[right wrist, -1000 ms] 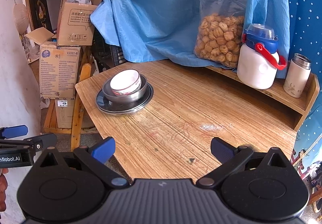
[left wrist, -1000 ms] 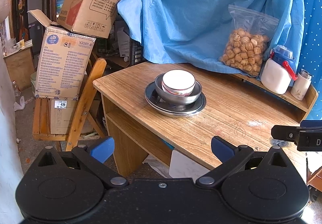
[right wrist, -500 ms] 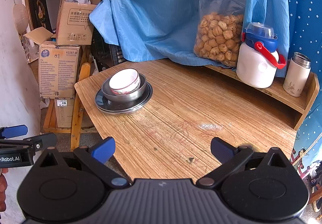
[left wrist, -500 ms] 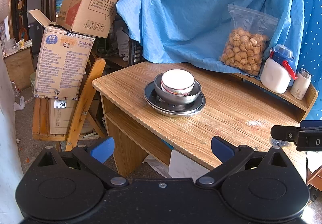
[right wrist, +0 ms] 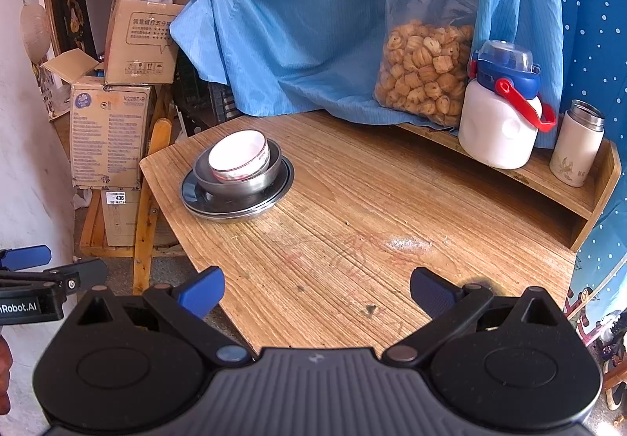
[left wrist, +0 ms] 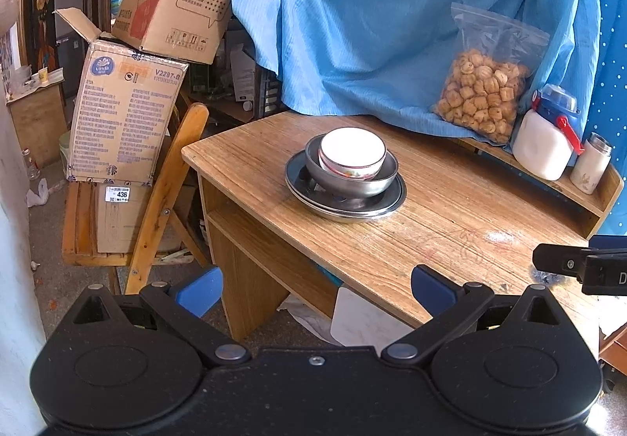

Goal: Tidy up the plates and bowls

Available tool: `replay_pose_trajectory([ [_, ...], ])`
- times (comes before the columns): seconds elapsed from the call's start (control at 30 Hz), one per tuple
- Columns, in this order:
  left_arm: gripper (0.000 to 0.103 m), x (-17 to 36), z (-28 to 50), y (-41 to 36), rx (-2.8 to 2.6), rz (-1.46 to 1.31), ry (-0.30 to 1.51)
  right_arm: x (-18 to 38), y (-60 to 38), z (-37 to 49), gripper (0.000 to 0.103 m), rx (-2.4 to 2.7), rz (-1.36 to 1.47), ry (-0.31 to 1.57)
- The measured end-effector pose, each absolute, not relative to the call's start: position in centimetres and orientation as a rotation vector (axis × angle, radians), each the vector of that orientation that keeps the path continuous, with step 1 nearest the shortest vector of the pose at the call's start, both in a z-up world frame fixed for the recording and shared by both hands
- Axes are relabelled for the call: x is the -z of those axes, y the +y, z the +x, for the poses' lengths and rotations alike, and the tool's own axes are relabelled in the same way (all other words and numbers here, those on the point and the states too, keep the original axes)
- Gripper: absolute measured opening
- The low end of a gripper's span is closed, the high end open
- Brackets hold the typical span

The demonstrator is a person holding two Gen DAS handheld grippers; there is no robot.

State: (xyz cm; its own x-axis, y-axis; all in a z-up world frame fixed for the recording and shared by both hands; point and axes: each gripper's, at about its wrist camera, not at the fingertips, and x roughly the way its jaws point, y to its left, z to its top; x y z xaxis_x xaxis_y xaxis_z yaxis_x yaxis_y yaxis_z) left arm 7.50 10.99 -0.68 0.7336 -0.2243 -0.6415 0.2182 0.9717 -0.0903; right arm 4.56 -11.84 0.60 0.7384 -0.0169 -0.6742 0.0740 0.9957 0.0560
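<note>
Both claws, left (left wrist: 313,289) and right (right wrist: 315,291), are hovering spread and empty off the surface's (right wrist: 352,224) near edge, well apart from the stacked bowls (right wrist: 239,161) by its far left corner.

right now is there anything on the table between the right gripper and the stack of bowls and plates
Nothing visible. From the right gripper, only bare wooden table lies before the stack: a white bowl in a metal bowl on metal plates. The snack bag, jug and flask stand off to the right on the shelf.
</note>
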Motion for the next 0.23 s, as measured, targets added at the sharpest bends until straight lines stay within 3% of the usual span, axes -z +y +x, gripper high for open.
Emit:
replay_pose_trajectory([
  [0.23, 0.102, 0.76, 7.79, 11.04, 0.245, -0.008, 0.709, -0.37, -11.67, 5.07, 0.103, 0.056, 0.08, 0.747],
])
